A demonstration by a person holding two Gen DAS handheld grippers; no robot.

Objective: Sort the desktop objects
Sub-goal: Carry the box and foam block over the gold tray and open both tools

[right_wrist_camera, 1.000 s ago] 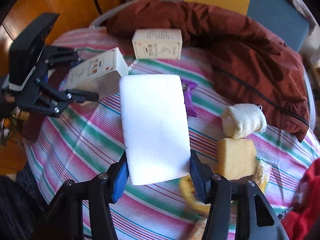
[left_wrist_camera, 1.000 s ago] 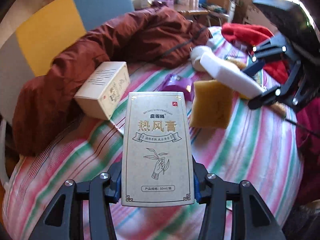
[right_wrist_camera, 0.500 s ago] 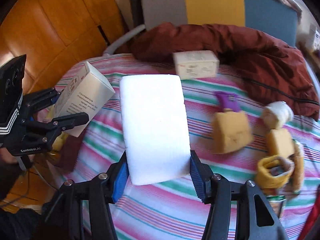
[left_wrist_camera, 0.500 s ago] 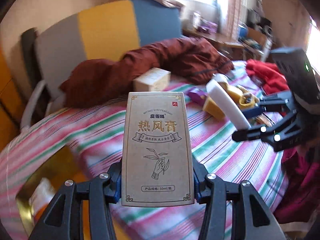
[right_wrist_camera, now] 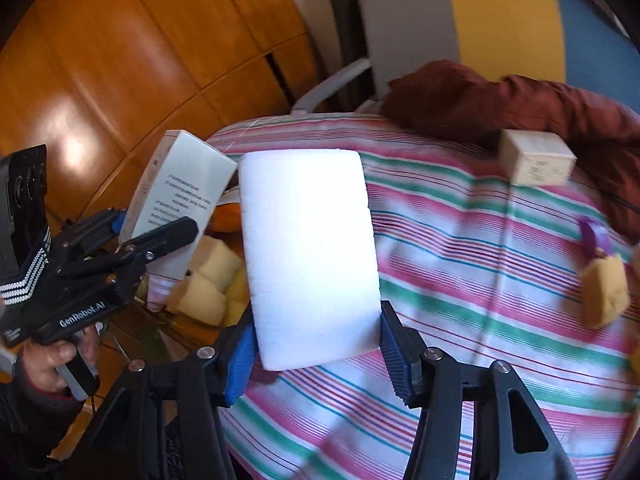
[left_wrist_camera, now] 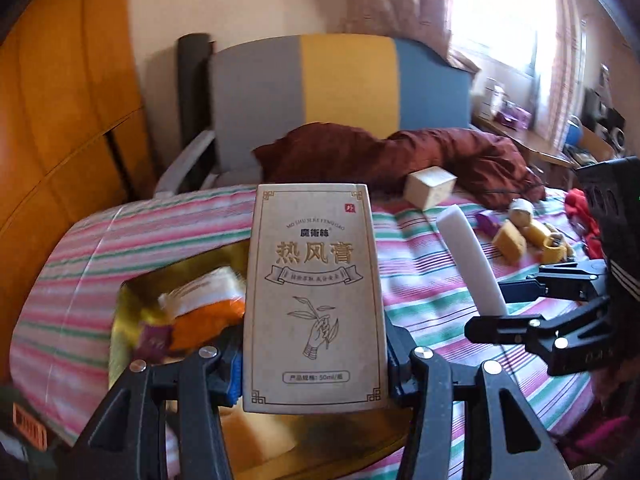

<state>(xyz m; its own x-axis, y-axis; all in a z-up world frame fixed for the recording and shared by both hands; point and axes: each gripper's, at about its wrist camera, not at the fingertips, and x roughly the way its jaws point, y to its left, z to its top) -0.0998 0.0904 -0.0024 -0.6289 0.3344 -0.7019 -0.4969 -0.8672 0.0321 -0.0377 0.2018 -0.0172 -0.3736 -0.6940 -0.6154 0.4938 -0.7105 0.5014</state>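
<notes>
My left gripper [left_wrist_camera: 314, 364] is shut on a beige carton with Chinese print [left_wrist_camera: 314, 292] and holds it upright over a gold-lined box [left_wrist_camera: 132, 300] at the table's left edge. The carton also shows in the right wrist view [right_wrist_camera: 180, 196], held by the left gripper [right_wrist_camera: 160, 236]. My right gripper [right_wrist_camera: 316, 352] is shut on a white foam block [right_wrist_camera: 308, 256], held above the striped tablecloth [right_wrist_camera: 460, 280] beside the box. The block shows edge-on in the left wrist view [left_wrist_camera: 468, 256], held by the right gripper [left_wrist_camera: 516, 308].
The box holds yellow sponges [right_wrist_camera: 212, 280] and packets [left_wrist_camera: 204, 300]. A second beige carton [left_wrist_camera: 430, 190], a purple item [left_wrist_camera: 486, 222], yellow sponges [left_wrist_camera: 510, 242] and a gauze roll [left_wrist_camera: 522, 210] lie on the cloth. A maroon jacket [left_wrist_camera: 400, 156] lies at the back by a chair [left_wrist_camera: 340, 88].
Both grippers have swung left with their loads, from over the middle of the table to the gold-lined box at its left edge. Both grips are unchanged.
</notes>
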